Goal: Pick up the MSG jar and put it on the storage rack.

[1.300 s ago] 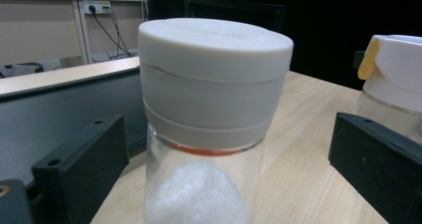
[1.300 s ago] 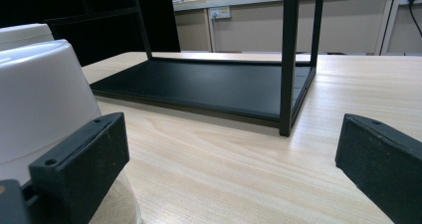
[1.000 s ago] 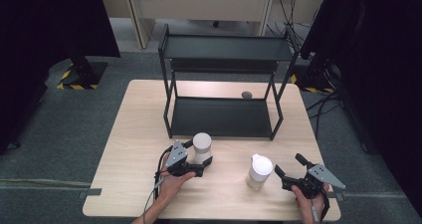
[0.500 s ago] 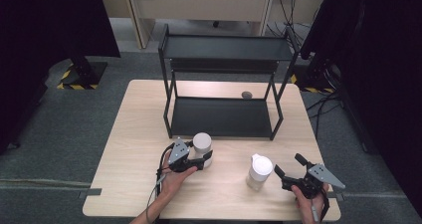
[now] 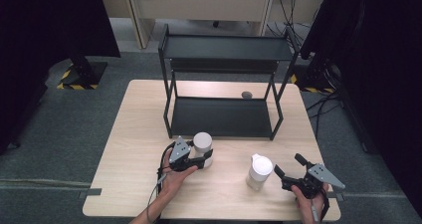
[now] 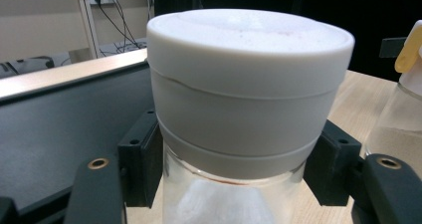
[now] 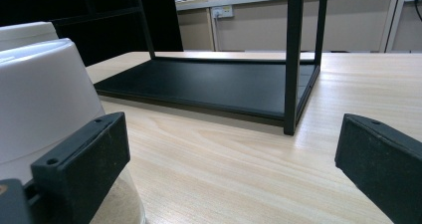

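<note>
— Now, which step is in hand?

— A grasp has just been made. The left gripper has been closing its fingers on the white-lidded jar, and in the left gripper view the pads are seen pressed on the glass at either side, just under the lid. The jar is stood on the desk, just in front of the black rack, near the rack's front left leg.

— And the other hand?

— The right gripper is held low over the desk, well to the right of the rack's front edge, with its fingers spread apart and nothing clamped between them. A second jar, with a spouted lid, is stood just beside it; in the right gripper view it is seen against the left finger, though whether it is touched cannot be told.

— What is called for next?

— By the look of it, the clamped jar is meant to be lifted and set on the rack, most likely on the lower shelf right behind it. A straight lift would be needed first, so that the shelf's raised front lip is cleared, then a short carry forward. The grip sits high on smooth glass, so a slip or a tilt could be risked if the lift is hurried. A small dark thing lying behind the rack is left out of the way.
</note>
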Demonstrator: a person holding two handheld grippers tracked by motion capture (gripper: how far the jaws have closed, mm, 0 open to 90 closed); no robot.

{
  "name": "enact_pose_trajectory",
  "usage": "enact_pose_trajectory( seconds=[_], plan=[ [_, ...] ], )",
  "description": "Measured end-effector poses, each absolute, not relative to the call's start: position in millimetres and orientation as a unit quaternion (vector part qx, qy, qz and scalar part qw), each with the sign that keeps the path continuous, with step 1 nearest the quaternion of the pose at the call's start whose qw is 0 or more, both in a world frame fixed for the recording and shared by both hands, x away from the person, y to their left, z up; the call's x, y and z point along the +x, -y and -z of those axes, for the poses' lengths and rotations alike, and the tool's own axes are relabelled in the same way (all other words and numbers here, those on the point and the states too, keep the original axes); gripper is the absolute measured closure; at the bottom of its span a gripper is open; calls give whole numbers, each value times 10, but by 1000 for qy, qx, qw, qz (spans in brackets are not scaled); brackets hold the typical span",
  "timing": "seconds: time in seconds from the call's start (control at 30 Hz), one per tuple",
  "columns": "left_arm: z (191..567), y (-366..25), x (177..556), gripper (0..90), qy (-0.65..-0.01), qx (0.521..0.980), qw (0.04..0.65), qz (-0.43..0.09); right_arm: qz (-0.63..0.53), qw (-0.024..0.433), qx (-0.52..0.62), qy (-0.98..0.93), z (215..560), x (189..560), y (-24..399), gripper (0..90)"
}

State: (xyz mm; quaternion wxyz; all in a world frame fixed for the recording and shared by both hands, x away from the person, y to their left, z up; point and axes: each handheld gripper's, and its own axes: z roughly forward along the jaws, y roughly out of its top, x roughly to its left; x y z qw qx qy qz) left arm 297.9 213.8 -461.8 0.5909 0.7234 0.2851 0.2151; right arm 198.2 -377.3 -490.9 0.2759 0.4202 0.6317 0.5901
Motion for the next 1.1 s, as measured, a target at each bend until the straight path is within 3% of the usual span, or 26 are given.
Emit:
enact_pose_trajectory(
  seconds=[1.1],
  plan=[
    [4272,-2225,3009,347,-282,716,606,-203,-591,275,420,-631,4910,1984,3782,10]
  ],
)
